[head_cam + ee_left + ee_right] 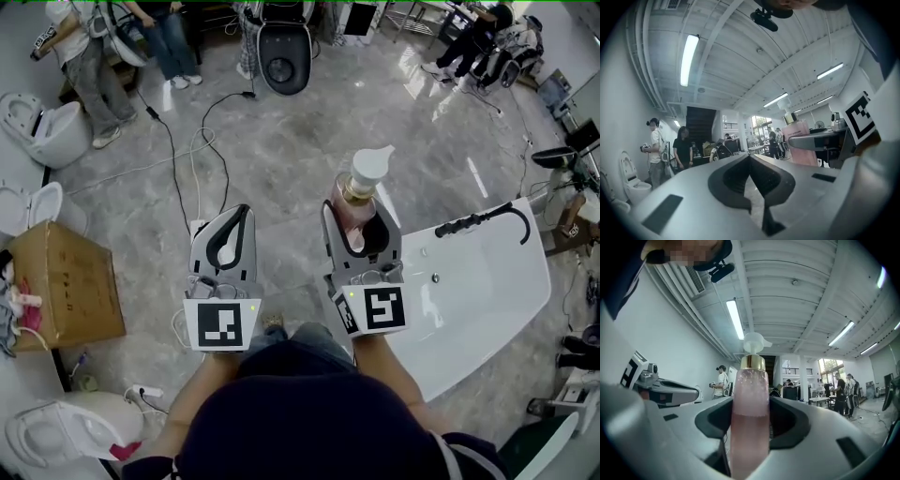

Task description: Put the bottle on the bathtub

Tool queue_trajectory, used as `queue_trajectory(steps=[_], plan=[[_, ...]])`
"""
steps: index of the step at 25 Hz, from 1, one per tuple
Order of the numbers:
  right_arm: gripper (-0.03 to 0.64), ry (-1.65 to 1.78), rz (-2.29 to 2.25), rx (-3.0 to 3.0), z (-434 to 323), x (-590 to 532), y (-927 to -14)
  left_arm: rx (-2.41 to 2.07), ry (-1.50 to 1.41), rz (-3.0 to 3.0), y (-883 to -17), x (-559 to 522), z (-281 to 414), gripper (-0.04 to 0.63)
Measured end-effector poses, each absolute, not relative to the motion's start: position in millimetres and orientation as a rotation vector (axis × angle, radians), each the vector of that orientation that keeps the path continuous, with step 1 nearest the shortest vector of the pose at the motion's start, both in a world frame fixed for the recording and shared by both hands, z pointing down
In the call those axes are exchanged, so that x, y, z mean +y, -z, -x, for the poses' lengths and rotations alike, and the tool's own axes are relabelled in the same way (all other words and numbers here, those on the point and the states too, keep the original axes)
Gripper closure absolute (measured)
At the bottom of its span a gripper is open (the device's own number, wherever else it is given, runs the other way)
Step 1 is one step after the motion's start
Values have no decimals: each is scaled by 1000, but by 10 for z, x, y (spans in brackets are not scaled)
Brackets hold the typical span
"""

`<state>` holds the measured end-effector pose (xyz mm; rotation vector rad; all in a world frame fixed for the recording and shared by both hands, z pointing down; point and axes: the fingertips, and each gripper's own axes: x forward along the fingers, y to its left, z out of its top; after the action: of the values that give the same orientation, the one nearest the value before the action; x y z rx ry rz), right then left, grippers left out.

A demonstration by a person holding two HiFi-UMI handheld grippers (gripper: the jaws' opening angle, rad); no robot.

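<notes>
- The right tool has its jaws spread wide around a bottle and clamps it on both sides – the pink bottle stands upright between them, its gold collar and white pump rising above the jaw tips.
- In the right gripper view the bottle fills the gap between the jaws; its lower part holds pink liquid and its upper part looks paler.
- The left tool has its jaws brought together so the tips meet, with nothing between them.
- Both tools point forward, side by side and apart, held out over the grey marble floor.
- The white bathtub lies to the right of the right tool – the bottle is held in the air just off its left end, not resting on it.
- A black tap sits on the bathtub's far rim.
- A cardboard box stands at the left, with a toilet beyond it.
</notes>
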<state>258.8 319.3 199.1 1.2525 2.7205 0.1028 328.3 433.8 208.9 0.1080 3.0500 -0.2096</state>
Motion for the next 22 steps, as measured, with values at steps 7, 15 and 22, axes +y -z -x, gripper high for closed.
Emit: queue_trajectory(steps=[7, 15, 22], plan=[[388, -134, -1208, 2763, -2368, 3334, -2045, 3071, 173, -24, -2203, 4499, -3045, 580], [388, -150, -1131, 2818, -2104, 3372, -2140, 3093, 116, 76, -2334, 4600, -2717, 580], [388, -157, -1002, 2855, -1737, 3108, -2108, 3062, 123, 229, -2316, 4353, -2247, 580]])
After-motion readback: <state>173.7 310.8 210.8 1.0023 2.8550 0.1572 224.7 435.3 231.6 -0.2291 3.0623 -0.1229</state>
